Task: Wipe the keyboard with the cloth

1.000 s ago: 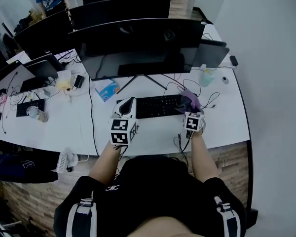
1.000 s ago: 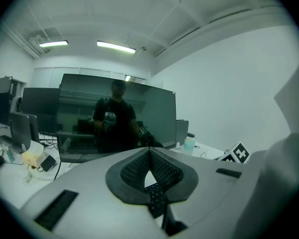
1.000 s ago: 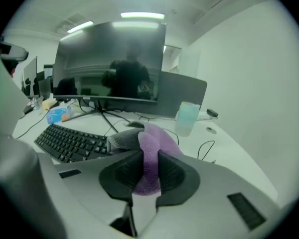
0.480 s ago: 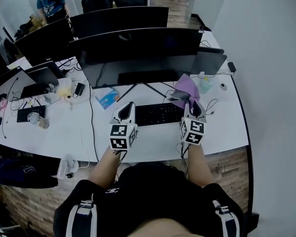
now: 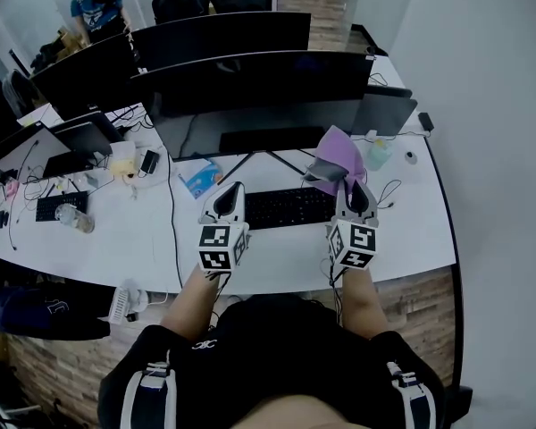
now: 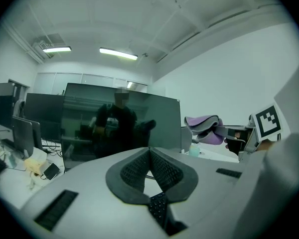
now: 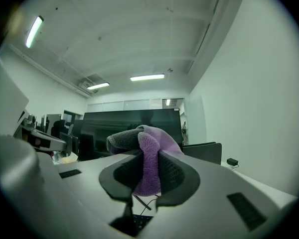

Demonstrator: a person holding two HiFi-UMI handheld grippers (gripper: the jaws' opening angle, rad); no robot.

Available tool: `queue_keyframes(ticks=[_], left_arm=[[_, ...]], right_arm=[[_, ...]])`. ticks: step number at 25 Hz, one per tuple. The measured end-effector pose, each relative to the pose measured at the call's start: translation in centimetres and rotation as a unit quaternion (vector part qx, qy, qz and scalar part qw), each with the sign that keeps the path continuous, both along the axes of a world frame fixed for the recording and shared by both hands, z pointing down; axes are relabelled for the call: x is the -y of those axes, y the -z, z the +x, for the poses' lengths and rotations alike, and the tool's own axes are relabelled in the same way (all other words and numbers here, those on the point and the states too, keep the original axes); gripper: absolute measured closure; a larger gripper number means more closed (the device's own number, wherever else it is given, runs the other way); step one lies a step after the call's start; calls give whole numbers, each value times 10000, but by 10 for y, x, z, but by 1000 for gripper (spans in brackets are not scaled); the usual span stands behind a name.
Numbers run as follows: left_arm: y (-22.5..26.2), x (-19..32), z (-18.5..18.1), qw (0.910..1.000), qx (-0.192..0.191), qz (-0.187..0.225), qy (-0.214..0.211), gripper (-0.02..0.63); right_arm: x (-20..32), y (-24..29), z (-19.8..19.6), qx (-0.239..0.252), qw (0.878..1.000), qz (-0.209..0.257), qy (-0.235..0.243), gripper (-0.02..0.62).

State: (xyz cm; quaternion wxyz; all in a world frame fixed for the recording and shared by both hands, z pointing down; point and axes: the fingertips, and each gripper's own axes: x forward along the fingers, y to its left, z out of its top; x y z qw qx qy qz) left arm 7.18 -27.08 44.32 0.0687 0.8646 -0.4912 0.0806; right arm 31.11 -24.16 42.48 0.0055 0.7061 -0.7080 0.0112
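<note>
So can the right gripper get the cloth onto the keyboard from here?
Probably yes. The right gripper is shut on the cloth and raised near the right end of the keyboard, with nothing visible between them; the left gripper is at the other end.

Wide dark monitors [image 5: 250, 83] stand in rows on the white desk [image 5: 411, 217]. A blue packet [image 5: 195, 180] lies beside the nearest stand, and a pale bottle [image 5: 378, 154] sits toward the right end.
</note>
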Motion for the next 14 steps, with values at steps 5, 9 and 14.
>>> queue_keyframes(ticks=[5,9,14], left_arm=[[1,2,-7,10000,1,11,67,594],[1,1,-10,9999,20,10,116,594],[0,0,-14,9998,44,20,168,594]], right_arm=[[2,1,-8,-26,9999,9,98,509],[3,3,-14,-51,9998,25,205,510],[3,3,-21,-47,9995,34,295,511]])
